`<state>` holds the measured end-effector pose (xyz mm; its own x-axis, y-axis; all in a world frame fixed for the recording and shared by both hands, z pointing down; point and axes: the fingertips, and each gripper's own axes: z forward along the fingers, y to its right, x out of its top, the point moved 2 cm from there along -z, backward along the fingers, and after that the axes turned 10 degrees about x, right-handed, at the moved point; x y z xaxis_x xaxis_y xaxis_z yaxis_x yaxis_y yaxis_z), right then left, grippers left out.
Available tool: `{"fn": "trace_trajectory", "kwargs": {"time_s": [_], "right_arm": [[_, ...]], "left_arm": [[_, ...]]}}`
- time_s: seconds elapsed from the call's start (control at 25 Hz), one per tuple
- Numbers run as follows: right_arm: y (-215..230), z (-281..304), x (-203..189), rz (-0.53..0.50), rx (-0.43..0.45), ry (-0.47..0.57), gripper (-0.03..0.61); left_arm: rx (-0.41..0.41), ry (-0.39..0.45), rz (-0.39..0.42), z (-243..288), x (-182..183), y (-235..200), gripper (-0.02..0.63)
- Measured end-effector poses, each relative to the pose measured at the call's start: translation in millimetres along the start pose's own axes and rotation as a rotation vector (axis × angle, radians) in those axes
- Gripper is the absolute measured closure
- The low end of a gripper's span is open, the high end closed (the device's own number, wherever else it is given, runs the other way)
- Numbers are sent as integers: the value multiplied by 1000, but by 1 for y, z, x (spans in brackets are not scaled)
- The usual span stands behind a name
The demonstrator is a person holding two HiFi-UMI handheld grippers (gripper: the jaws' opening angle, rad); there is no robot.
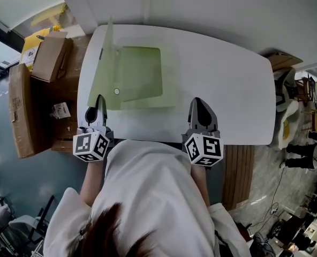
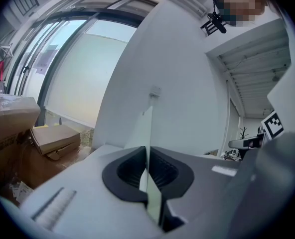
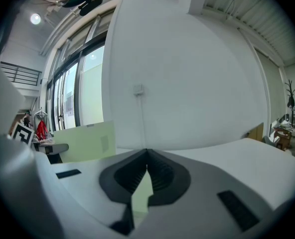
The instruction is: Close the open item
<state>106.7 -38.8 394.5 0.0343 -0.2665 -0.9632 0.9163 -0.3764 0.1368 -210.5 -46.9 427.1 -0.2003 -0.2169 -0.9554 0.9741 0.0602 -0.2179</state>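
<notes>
A pale green folder [image 1: 140, 74] lies open on the white table [image 1: 223, 90]. Its left cover [image 1: 108, 44] stands upright, nearly edge-on from above. My left gripper [image 1: 99, 98] is at the table's near edge, shut on that cover's lower edge. In the left gripper view the thin sheet [image 2: 146, 133] runs straight up out of the closed jaws [image 2: 147, 172]. My right gripper [image 1: 198, 100] rests to the right of the folder's near corner, apart from it, shut [image 3: 146, 167] with nothing seen gripped. The raised cover [image 3: 85, 142] shows at the left of the right gripper view.
Cardboard boxes [image 1: 46, 55] stack on a brown surface left of the table. A slatted wooden piece [image 1: 239, 170] sits by the near right corner. A chair [image 1: 287, 108] and standing people [image 1: 303, 154] are off to the right. A white wall backs the table.
</notes>
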Motion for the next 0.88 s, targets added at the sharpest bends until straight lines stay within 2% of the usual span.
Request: {"fn": "trace_trajectory", "kwargs": {"time_s": [0.4,0.64,0.88], "right_arm": [[-3,2,0,-2,5,-5,574],[-6,4,1,-8,16,-6,574],[-6,5,-1,-10,19,-6,574]], "left_arm": [[-39,-5,66,2,-2,13,604],[-81,-9,163,4,-4,26,604],[-96,-14,176,6,-5,31,604]]}}
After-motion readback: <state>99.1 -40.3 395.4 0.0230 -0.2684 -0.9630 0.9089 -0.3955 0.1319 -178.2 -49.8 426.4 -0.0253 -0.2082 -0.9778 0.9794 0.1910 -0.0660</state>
